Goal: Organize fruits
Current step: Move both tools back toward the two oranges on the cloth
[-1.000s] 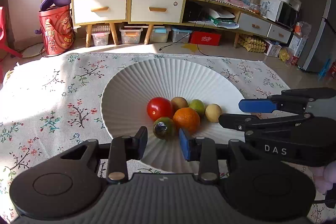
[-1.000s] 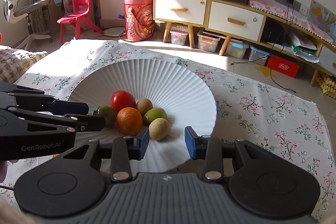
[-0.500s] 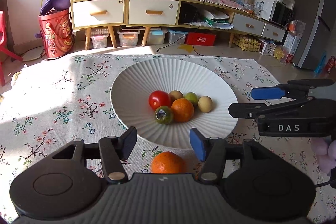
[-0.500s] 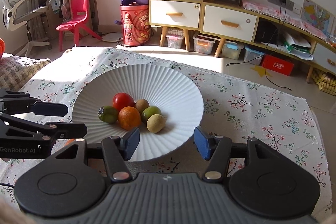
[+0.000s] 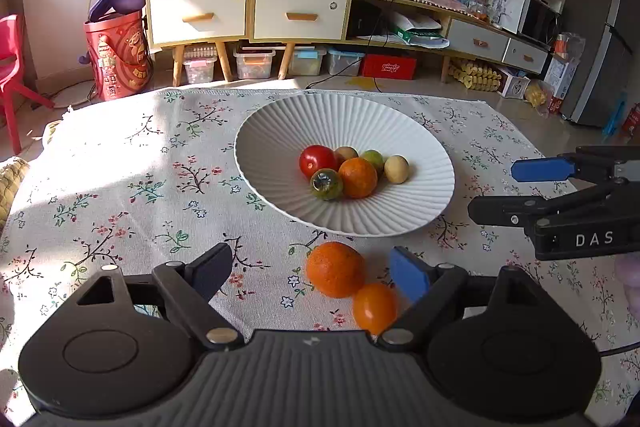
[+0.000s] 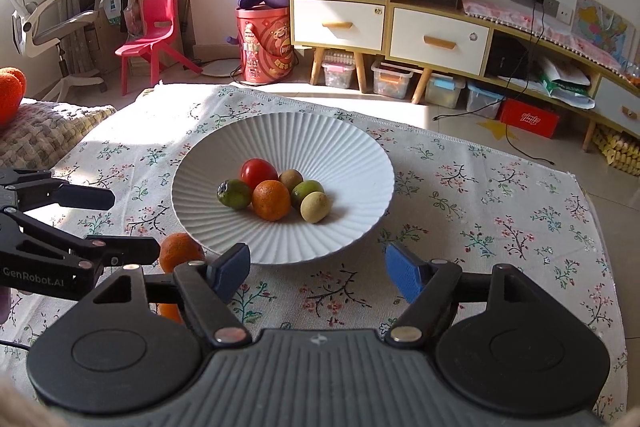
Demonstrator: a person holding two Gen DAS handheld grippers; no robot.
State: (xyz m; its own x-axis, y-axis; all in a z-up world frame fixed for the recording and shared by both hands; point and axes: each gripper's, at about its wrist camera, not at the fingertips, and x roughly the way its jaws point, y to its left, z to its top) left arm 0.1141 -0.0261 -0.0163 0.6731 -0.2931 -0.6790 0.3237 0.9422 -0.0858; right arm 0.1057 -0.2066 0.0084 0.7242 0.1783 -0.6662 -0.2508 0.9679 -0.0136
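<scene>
The white ribbed plate is sitting on the floral tablecloth and serves as the reference point. Six fruits are lying clustered near its centre: a red tomato, a green tomato, an orange, a brownish fruit, a green fruit and a pale yellow fruit.

Two fruits are lying on the cloth just outside the plate's near rim: a large orange and, touching it on the nearer side, a small orange fruit.

The left gripper is standing released, its jaws having just been opening. Both loose fruits are lying between its spread fingers, nearer the blue-padded one; neither pad is pressing on them.

The right gripper is likewise released, jaws having just been opening, holding nothing. It is hovering over bare cloth at the plate's near rim, with the large orange off beyond its dark-padded finger.
</scene>
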